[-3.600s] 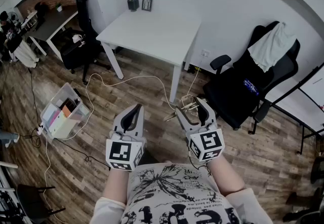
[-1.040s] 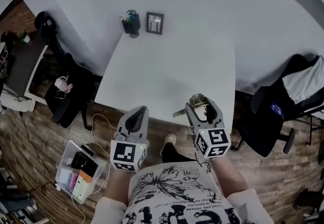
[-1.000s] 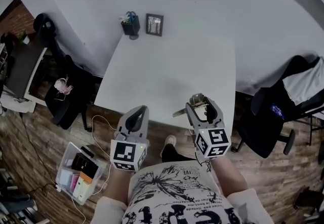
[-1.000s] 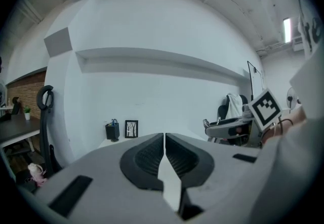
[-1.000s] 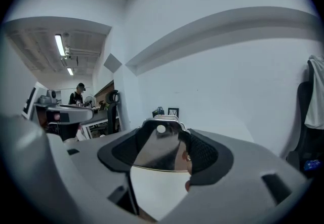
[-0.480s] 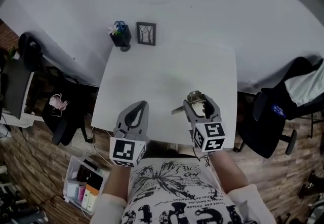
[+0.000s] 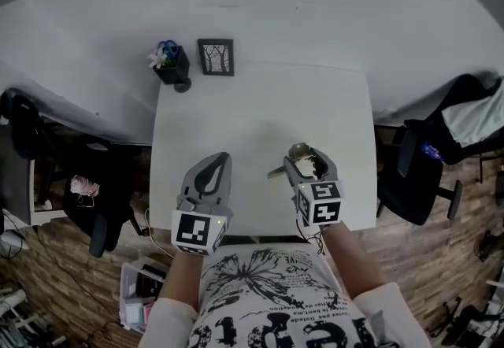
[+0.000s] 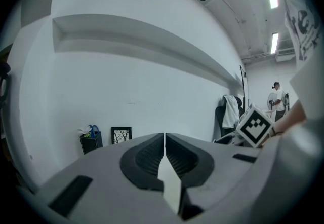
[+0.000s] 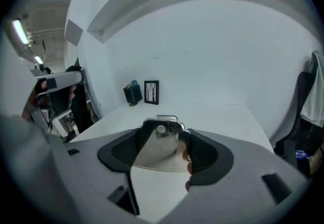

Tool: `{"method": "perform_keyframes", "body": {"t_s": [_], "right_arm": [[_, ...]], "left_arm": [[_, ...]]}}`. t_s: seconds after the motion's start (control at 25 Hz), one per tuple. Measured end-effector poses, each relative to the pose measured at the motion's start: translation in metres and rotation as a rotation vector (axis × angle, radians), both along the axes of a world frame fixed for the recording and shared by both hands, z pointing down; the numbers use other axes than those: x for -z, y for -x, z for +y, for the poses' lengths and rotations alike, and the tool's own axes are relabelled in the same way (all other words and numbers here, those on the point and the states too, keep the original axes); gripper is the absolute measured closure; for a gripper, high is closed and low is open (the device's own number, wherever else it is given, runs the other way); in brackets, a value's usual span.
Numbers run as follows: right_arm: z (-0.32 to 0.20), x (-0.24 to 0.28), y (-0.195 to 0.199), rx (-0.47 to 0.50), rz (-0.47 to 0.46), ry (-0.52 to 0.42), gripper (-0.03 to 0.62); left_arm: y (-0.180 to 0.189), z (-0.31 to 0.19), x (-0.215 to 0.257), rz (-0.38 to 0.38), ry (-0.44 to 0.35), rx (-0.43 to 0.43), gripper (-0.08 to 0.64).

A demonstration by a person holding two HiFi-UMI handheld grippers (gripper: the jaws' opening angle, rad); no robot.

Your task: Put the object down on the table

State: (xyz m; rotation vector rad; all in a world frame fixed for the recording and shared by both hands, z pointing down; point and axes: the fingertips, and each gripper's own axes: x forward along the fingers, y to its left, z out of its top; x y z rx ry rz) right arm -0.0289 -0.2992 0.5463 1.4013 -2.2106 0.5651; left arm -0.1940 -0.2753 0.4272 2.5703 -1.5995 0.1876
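My right gripper point(image 7: 304, 157) is shut on a shiny metal tool point(image 7: 298, 154) whose thin handle sticks out to the left. In the right gripper view the tool point(image 9: 158, 143) sits between the dark pads, a little above the white table point(image 9: 228, 116). My left gripper point(image 7: 217, 161) is shut with nothing in it; its jaws meet along one line in the left gripper view point(image 8: 164, 139). Both grippers hover over the near half of the white table point(image 7: 236, 110).
A small framed picture point(image 7: 216, 57) and a dark pen holder point(image 7: 169, 64) stand at the table's far left edge against the wall. A black office chair point(image 7: 429, 173) stands right of the table, another point(image 7: 87, 205) to its left. Storage box point(image 7: 146, 287) on the floor.
The person has stepped up to the table, so both grippers now hang over its near half instead of short of its edge. The right gripper still holds the metal tool.
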Motion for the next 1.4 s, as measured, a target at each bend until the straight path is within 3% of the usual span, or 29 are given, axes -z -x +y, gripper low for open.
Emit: {"method": "perform_keyframes", "body": {"t_s": [0.4, 0.8, 1.4], "right_arm": [[-0.042, -0.079, 0.046, 0.017, 0.134, 0.174, 0.31], [-0.065, -0.133, 0.06, -0.032, 0.203, 0.317, 0.31], [-0.075, -0.149, 0.067, -0.021, 0.257, 0.386, 0.298]], "left_arm": [[0.05, -0.044, -0.048, 0.02, 0.103, -0.052, 0.548], [0.06, -0.056, -0.082, 0.046, 0.189, -0.093, 0.548], [0.08, -0.06, -0.1, 0.054, 0.234, -0.072, 0.548]]}}
